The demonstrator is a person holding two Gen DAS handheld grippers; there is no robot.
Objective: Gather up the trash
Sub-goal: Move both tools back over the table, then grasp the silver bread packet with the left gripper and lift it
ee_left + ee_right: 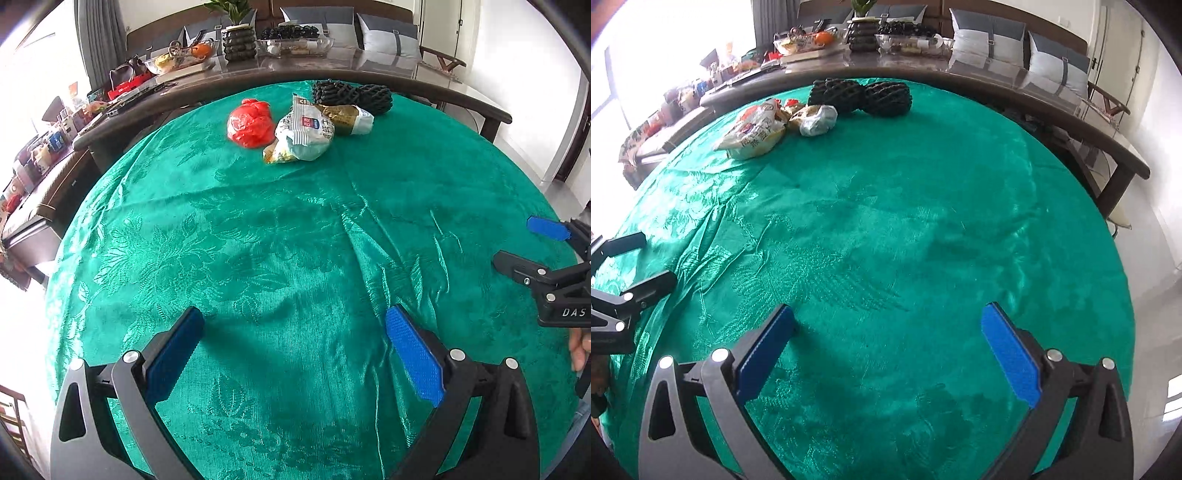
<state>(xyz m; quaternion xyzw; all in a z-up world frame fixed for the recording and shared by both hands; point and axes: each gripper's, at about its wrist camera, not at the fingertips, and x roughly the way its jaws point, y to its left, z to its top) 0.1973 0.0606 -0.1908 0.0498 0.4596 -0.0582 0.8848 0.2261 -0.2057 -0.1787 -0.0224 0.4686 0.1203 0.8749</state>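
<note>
Hovering over green tablecloth (295, 258): left gripper (295, 332) and right gripper (888, 328) both spread wide, holding nothing; trash pile (299, 125) far side, untouched

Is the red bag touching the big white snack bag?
Touching. In the left wrist view, the red bag presses against the white snack bag, with no green cloth between them.

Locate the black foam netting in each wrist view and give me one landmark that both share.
Left wrist: the black netting lies top centre, at the far edge of the green cloth, behind the snack bags.
Right wrist: the black netting lies upper left of centre, right of the snack bags.
Shared landmark: the dark ribbed plant pot on the table beyond.
</note>
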